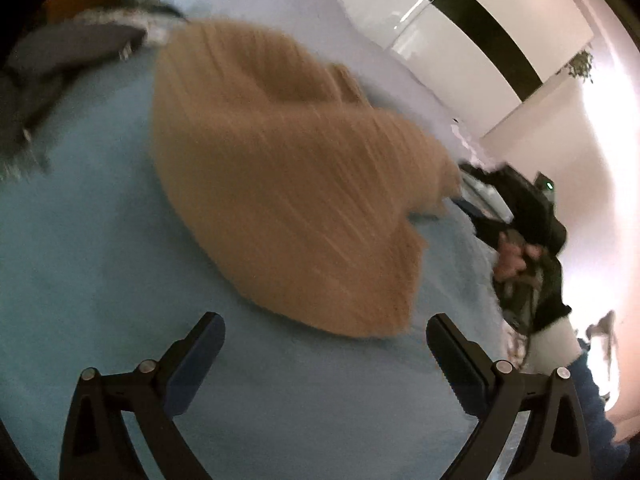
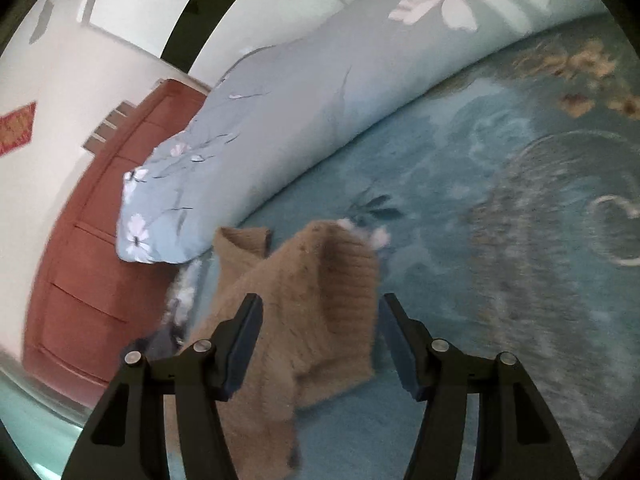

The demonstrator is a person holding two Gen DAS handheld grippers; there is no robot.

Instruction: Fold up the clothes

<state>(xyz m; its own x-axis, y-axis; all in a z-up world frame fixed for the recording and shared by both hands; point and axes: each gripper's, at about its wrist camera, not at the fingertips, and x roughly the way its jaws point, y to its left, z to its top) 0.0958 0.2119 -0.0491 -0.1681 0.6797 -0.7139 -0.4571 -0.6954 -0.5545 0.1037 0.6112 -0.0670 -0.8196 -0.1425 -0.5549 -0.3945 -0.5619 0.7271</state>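
Lying rumpled on the bed (image 1: 80, 260), sweater (image 1: 280, 184) just ahead of both spread grippers.

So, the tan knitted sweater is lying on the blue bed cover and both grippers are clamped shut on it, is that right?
Not quite. The tan knitted sweater does lie on the blue bed cover, but both wrist views show the left gripper and right gripper open, gripping nothing.
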